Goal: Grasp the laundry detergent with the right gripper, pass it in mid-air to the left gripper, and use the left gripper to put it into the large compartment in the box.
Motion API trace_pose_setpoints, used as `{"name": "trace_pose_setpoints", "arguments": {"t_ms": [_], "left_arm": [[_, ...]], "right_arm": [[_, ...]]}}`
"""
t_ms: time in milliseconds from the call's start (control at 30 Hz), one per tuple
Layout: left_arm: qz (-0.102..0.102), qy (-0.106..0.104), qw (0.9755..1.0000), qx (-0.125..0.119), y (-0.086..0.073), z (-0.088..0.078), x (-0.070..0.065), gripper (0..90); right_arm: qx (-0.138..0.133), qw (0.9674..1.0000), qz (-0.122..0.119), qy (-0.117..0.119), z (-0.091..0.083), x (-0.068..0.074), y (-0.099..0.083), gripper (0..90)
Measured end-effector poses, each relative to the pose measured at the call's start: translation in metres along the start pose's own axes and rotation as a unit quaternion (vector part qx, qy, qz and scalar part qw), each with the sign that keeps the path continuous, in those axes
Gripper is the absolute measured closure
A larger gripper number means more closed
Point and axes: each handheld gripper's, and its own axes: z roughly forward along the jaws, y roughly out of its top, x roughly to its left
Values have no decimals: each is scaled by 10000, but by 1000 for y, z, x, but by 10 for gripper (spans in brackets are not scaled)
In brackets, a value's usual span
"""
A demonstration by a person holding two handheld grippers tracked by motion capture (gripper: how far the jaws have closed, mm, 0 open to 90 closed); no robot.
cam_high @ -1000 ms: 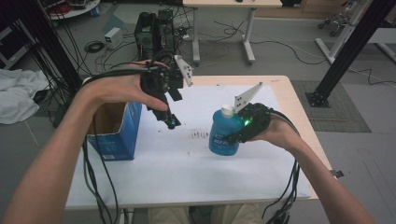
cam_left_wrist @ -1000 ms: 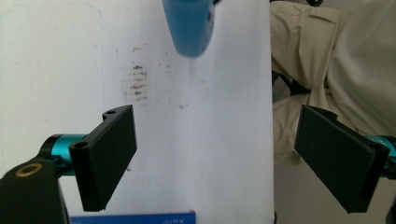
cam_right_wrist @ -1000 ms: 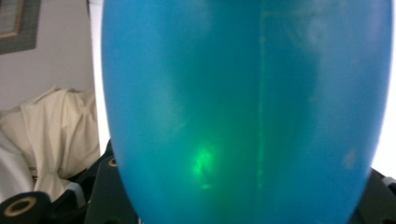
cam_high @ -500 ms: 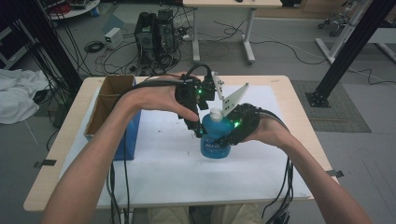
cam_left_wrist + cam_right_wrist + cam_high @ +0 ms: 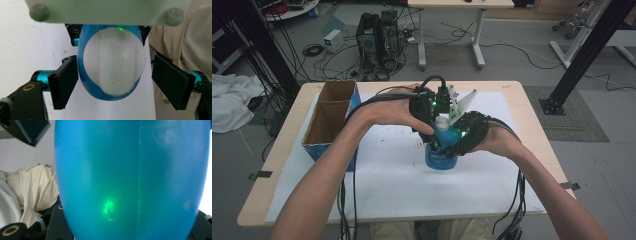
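A blue bottle (image 5: 439, 156) with a white cap (image 5: 115, 65) stands on the white sheet (image 5: 387, 180) near the table's middle. My right gripper (image 5: 462, 141) comes in from the right and is shut on the bottle's body (image 5: 130, 180), which looms close in the right gripper view. My left gripper (image 5: 115, 81) hangs over the bottle top and points down. Its black fingers (image 5: 63, 82) stand on either side of the cap. Its jaws have just been closing with the cap between them. A gap still shows between the cap and the right-hand pad.
An open cardboard box with blue sides (image 5: 329, 120) stands at the table's left end. The wooden table edge (image 5: 287, 165) frames the sheet. Cables trail from both grippers toward the person's lap (image 5: 192, 37). Small dark specks (image 5: 419, 145) lie on the sheet left of the bottle.
My left hand has swung right from beside the box to above the bottle. My right hand has carried the bottle a little left, toward the table's middle.
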Motion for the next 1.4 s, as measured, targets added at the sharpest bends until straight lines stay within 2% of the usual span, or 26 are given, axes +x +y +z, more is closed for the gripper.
{"name": "trace_pose_setpoints", "arguments": {"t_ms": [433,467,500,533,633,733,800,967,1000,1033,1067,1100,1233,1267,1400], "left_arm": [[-24,-36,10000,-26,1,6,-1,262],[-147,-49,9998,-150,2,7,-3,264],[-147,-49,9998,-150,2,7,-3,270],[-20,-26,10000,-30,2,5,-1,270],[-43,-15,10000,-19,1,8,-1,277],[-19,-31,10000,-22,2,5,-1,293],[-99,10,9999,-26,0,10,-1,307],[-99,14,9999,-23,0,10,-1,324],[-29,26,10000,-19,-2,-5,0,325],[-29,26,10000,-19,-2,-5,0,331],[-75,33,10000,-20,0,10,-1,331],[-86,35,10000,-33,-1,10,-1,337],[-78,36,10000,-26,-1,10,-1,374],[-106,87,9999,-64,-3,10,-1,375],[-71,118,9999,-62,-3,9,-2,377]], "right_arm": [[14,10000,40,-6,2,1,2,452],[23,10000,67,-1,3,2,2,452],[23,10000,67,-1,3,2,2,452],[23,10000,80,0,2,2,2,452],[6,10000,17,-23,4,2,2,452],[2,10000,20,-21,5,2,2,452],[-1,10000,25,-21,5,2,2,452],[5,10000,67,11,6,3,3,451],[17,10000,70,-3,4,2,2,452],[17,10000,70,-3,4,2,2,452],[-11,10000,27,21,0,1,0,452],[-11,10000,87,23,6,3,3,452],[-15,10000,91,21,6,3,3,451],[-17,10000,30,13,8,4,3,451],[-37,10000,34,4,8,4,3,451]]}}
